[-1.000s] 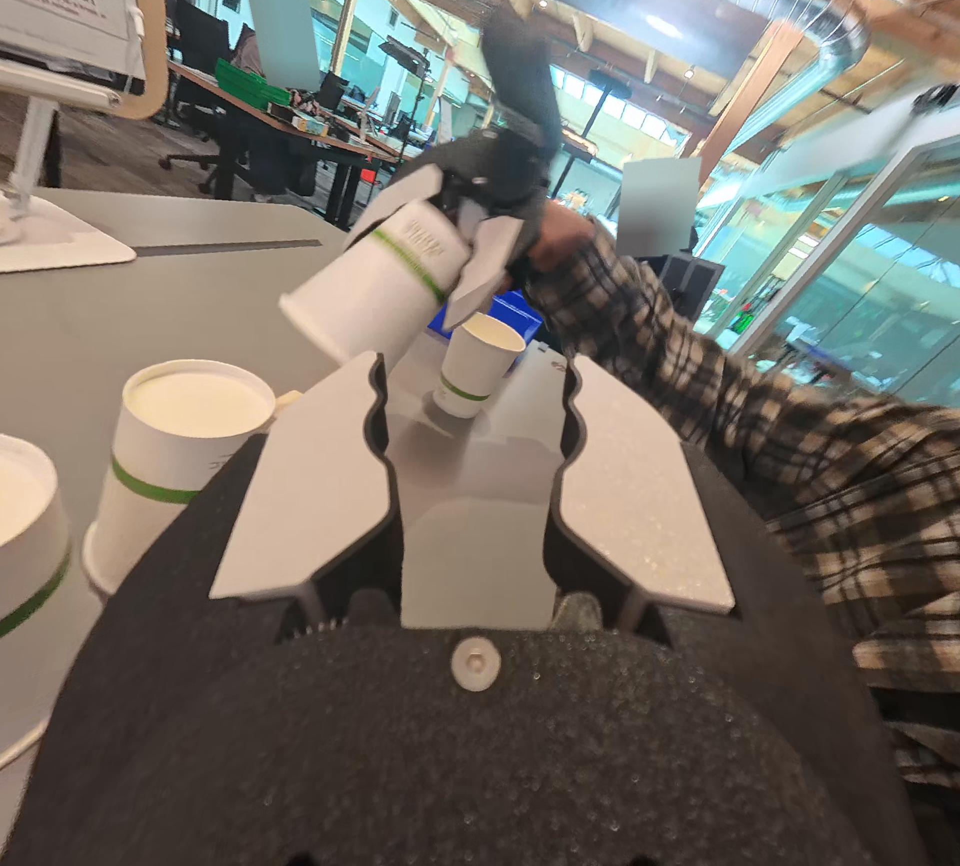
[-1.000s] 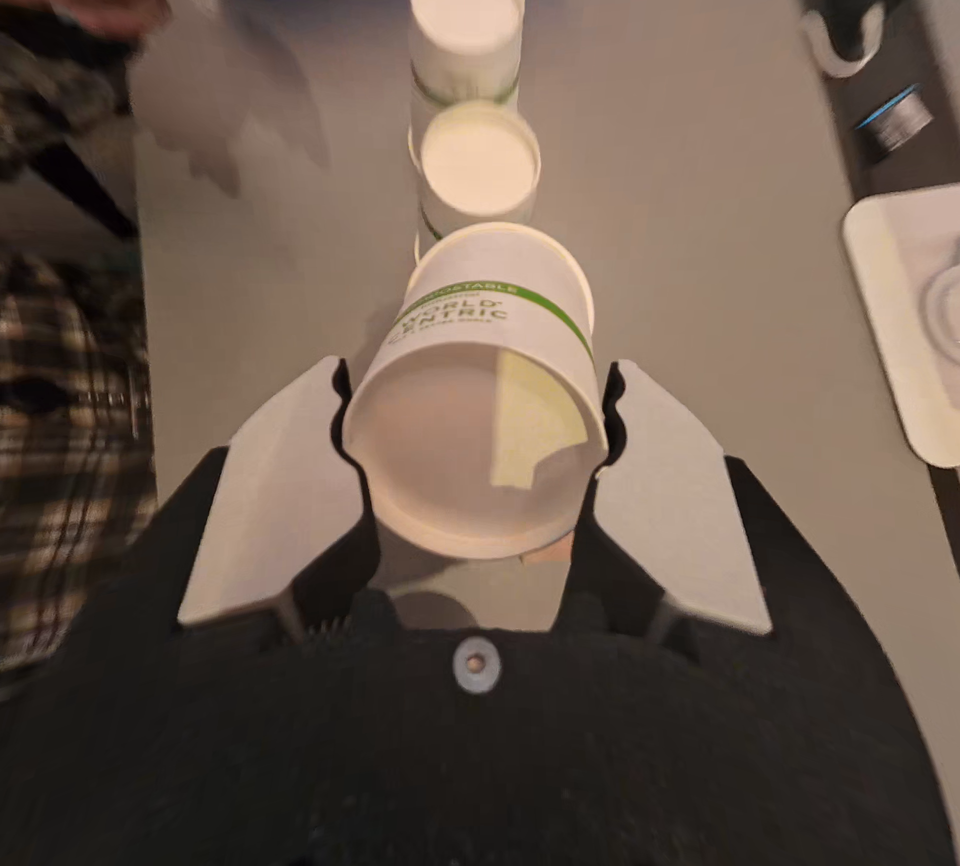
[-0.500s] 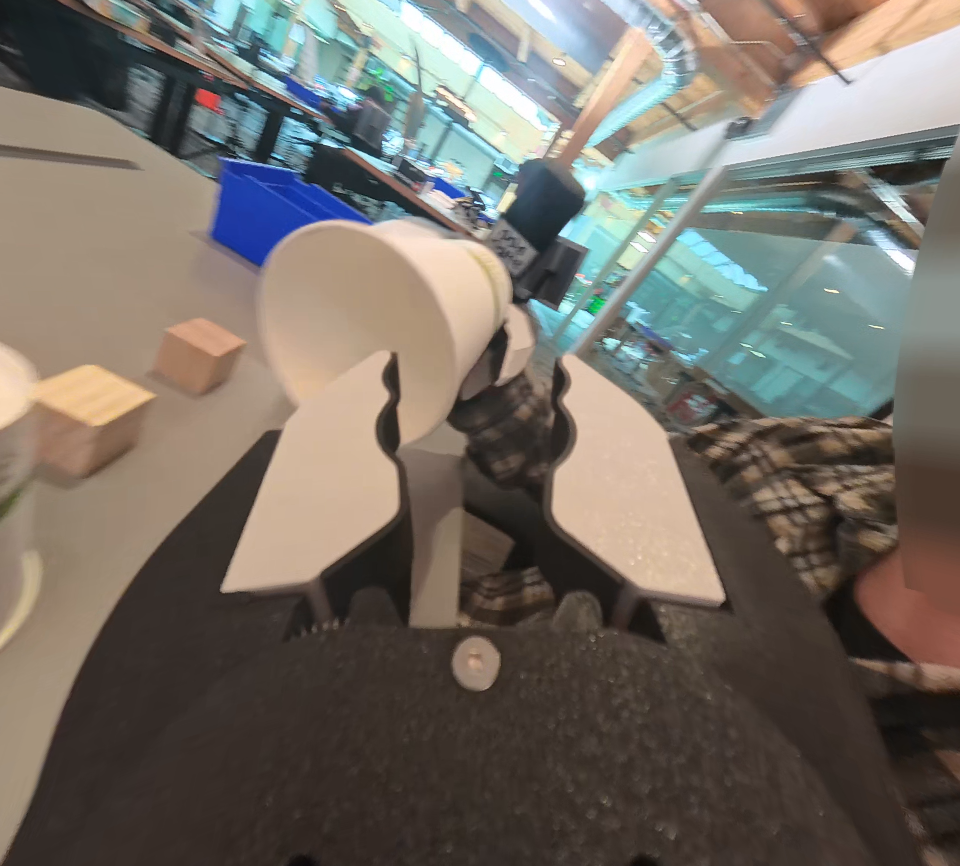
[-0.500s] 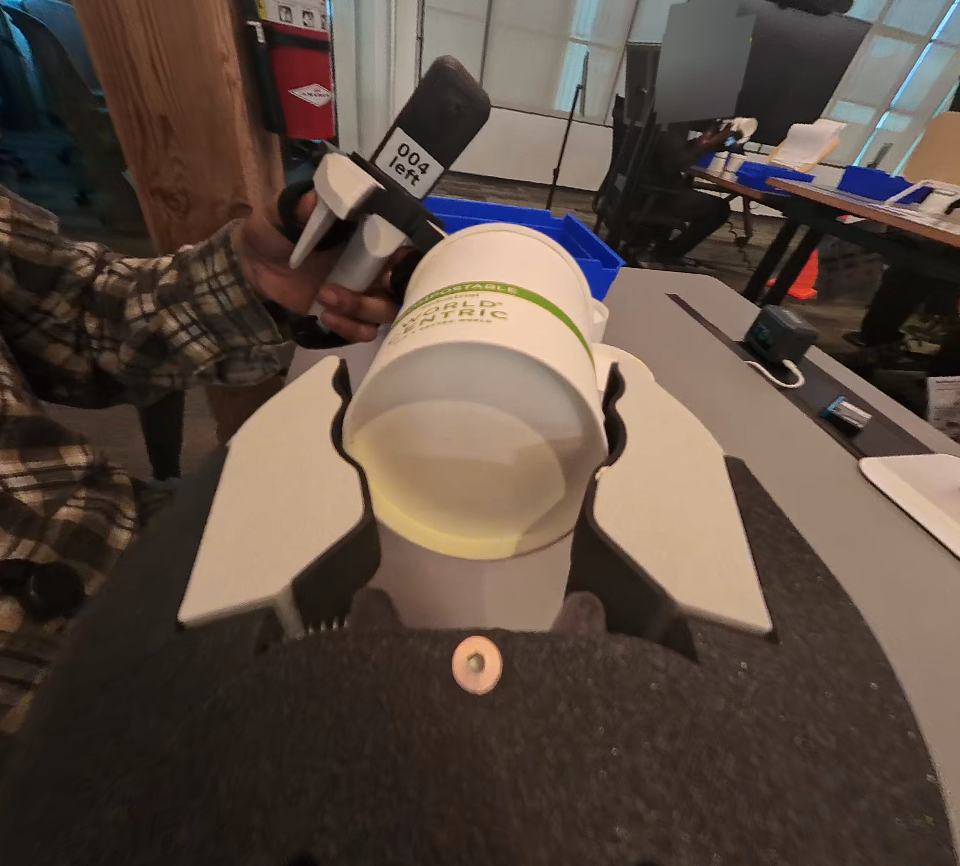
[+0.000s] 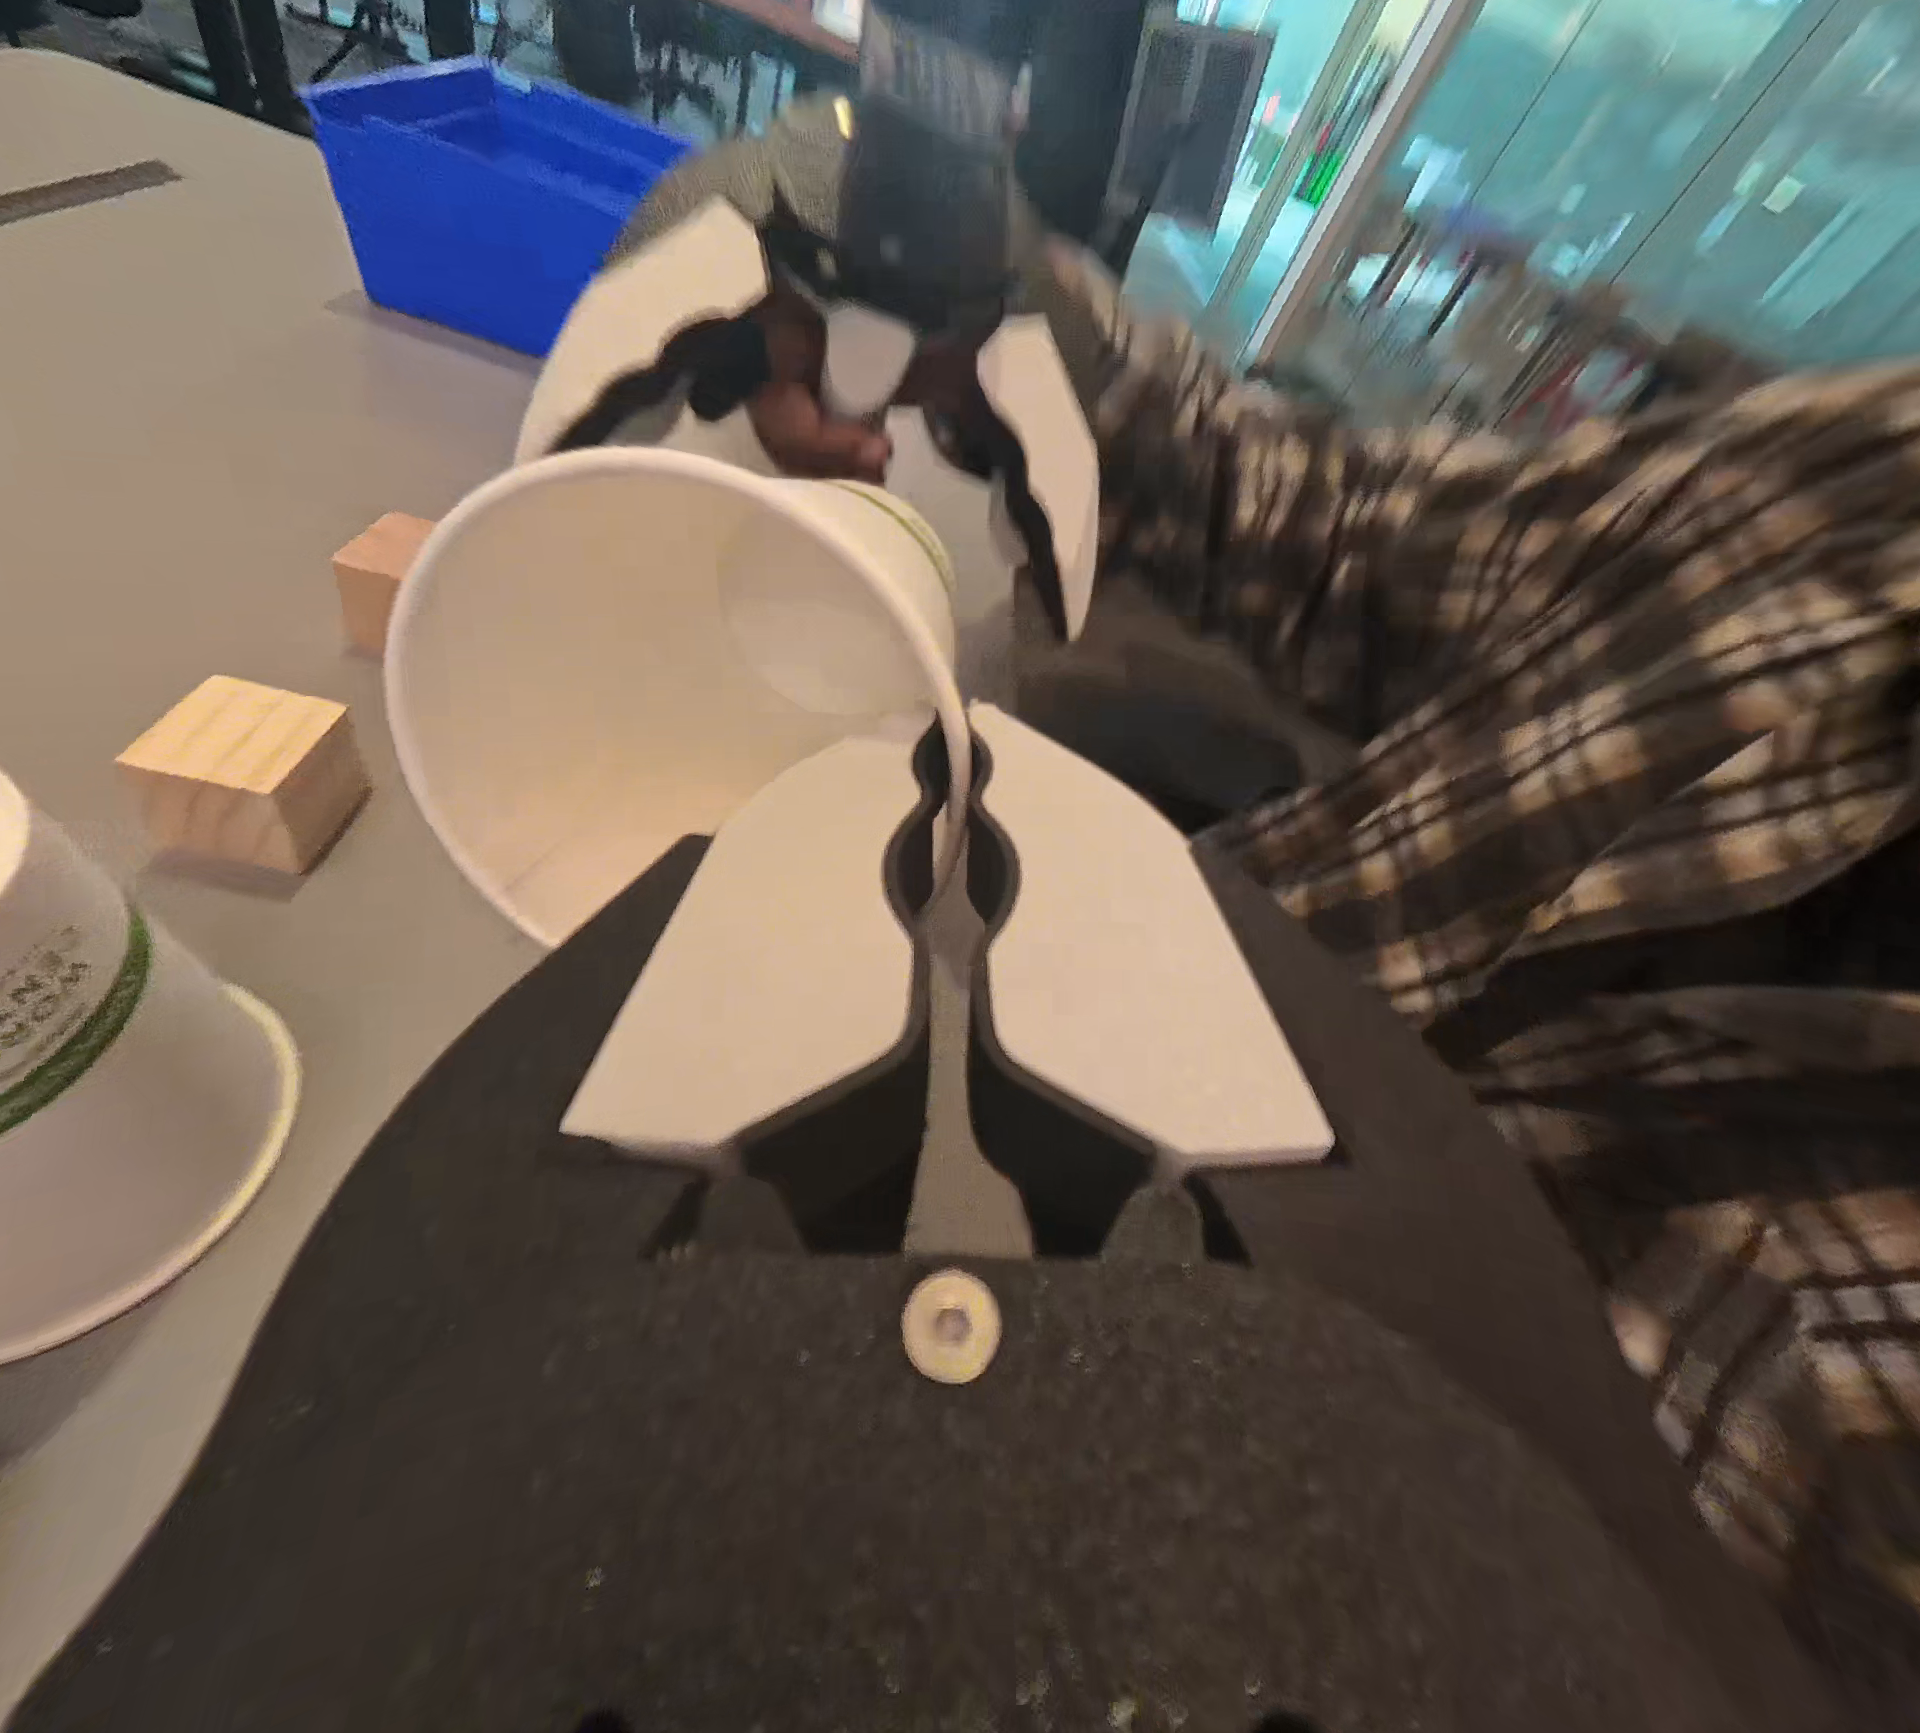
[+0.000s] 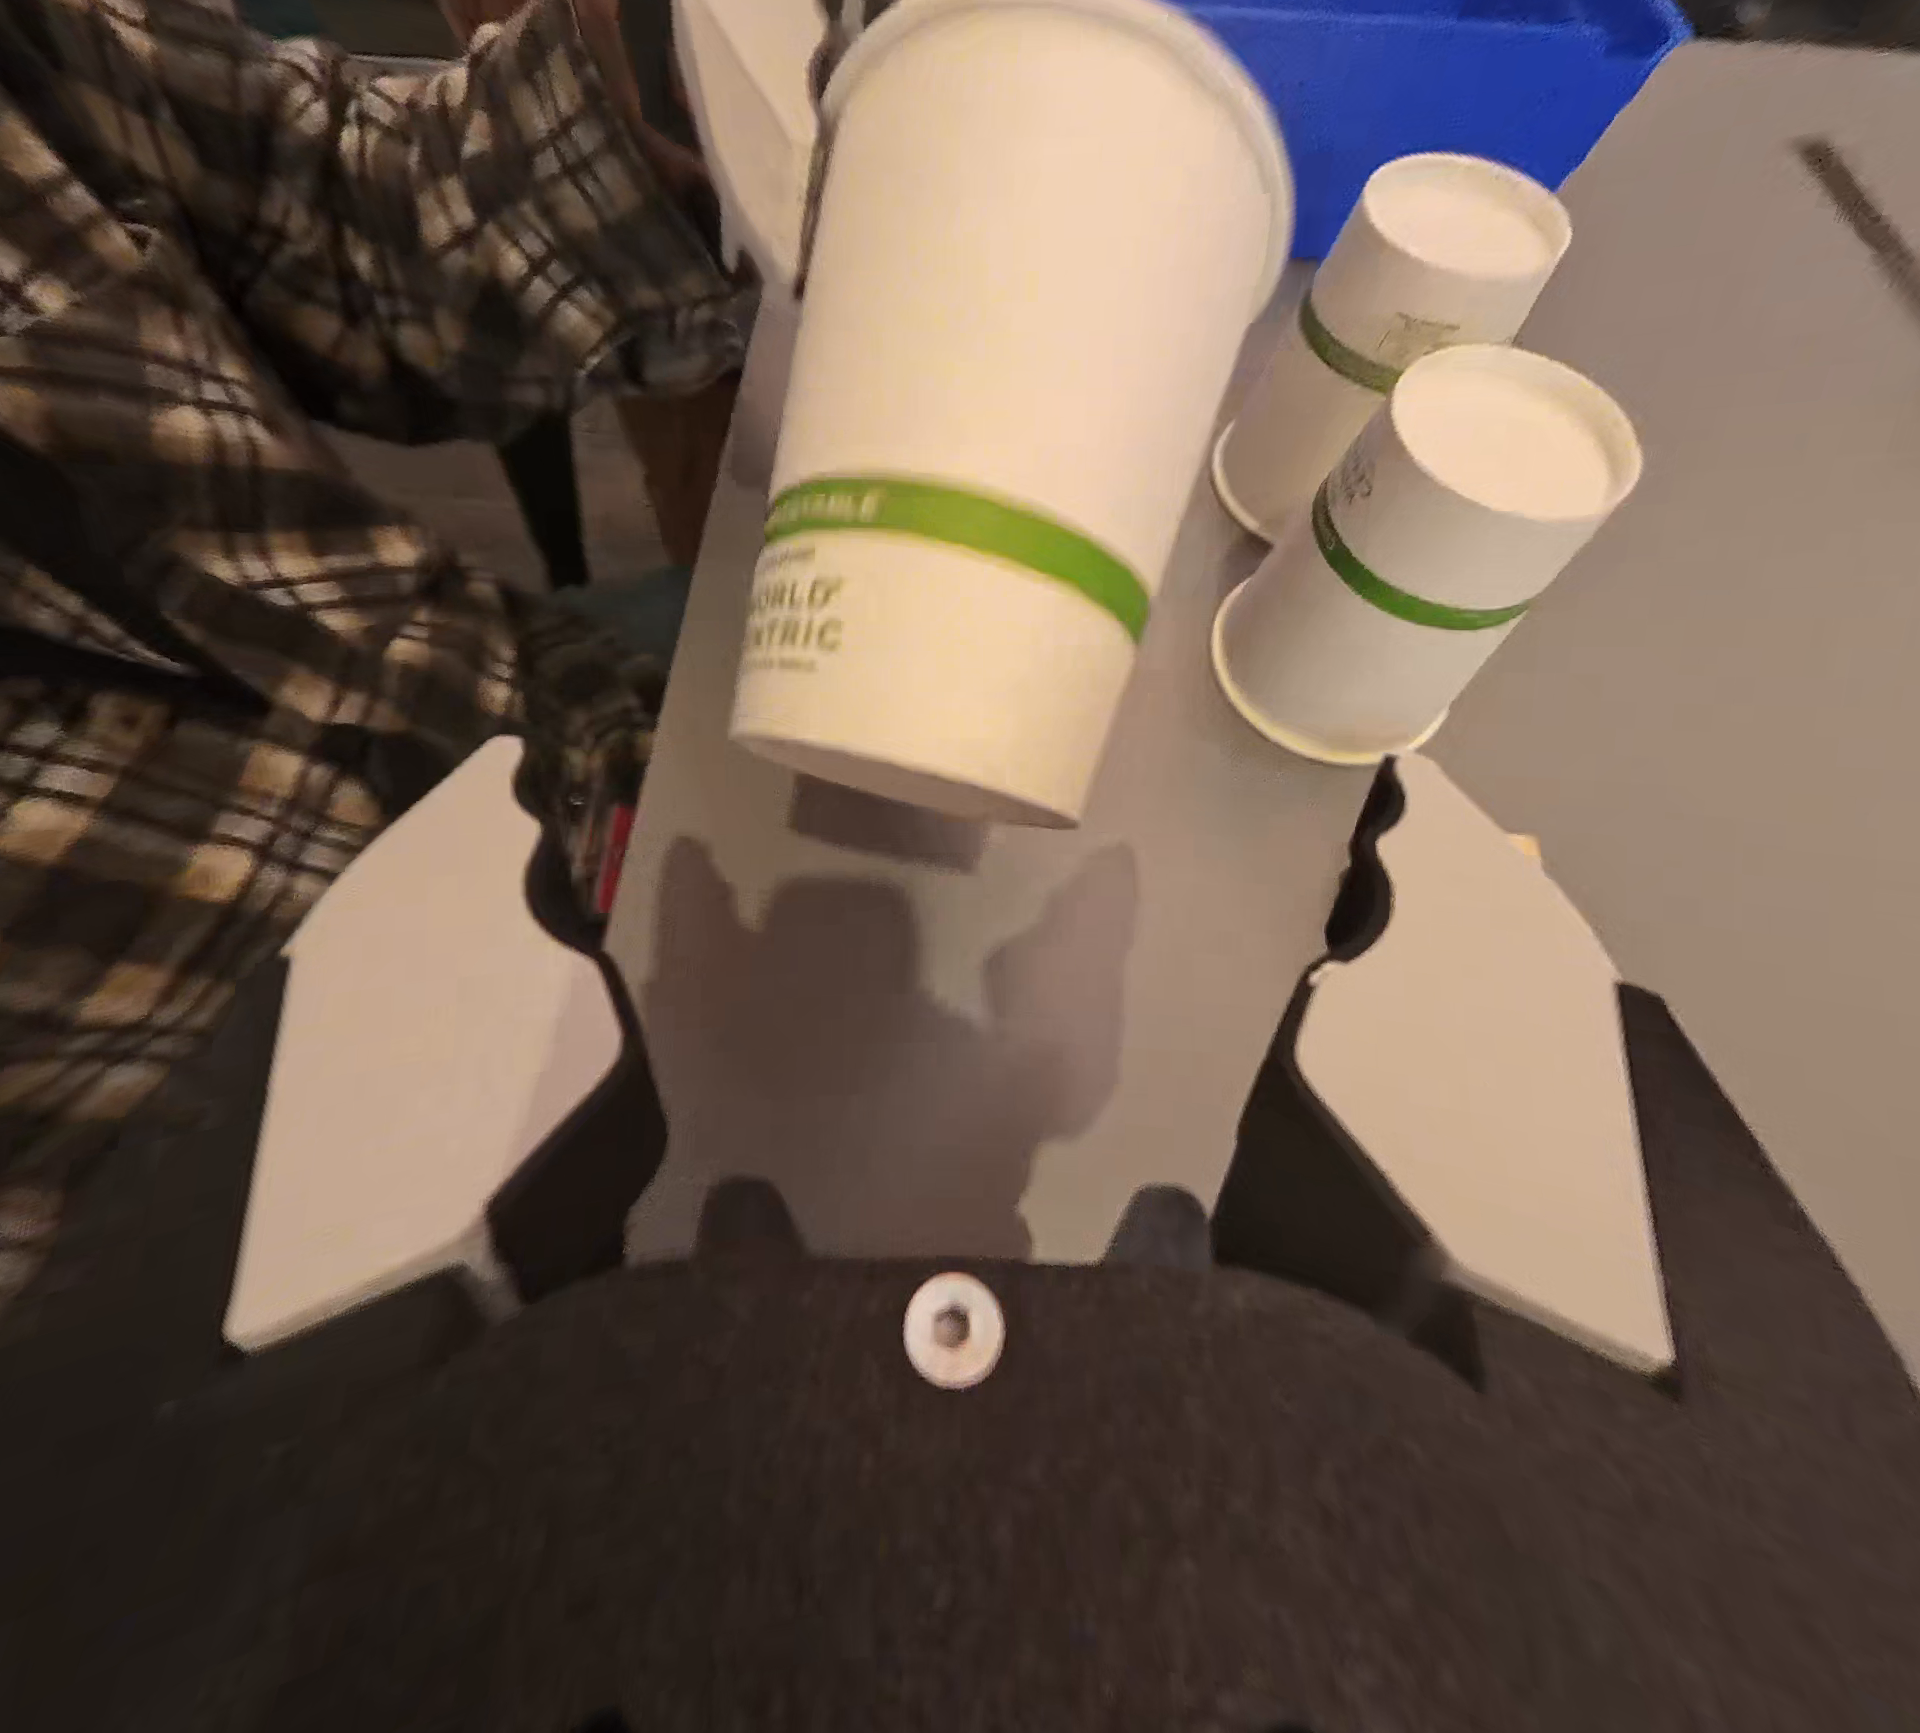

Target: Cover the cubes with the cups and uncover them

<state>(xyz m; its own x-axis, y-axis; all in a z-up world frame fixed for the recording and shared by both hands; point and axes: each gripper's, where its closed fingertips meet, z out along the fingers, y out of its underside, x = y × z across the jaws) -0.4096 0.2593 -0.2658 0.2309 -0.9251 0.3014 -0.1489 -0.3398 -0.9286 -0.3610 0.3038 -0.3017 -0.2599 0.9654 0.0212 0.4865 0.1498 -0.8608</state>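
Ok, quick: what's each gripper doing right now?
Left gripper: closed, pinching the rim of the tilted paper cup.
Right gripper: open, holding nothing.

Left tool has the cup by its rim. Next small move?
Probably tip the cup mouth-down with the left tool and carry it over the nearer wooden cube: it lies sideways, pinched at the rim, the right tool is open, and that cube sits bare.

My matt white fingers (image 5: 1101, 935) pinch smooth paper cup (image 5: 665, 675); at nine o'clock, raw-grained wooden cubes (image 5: 244, 774) on matt grey table (image 5: 156, 436).
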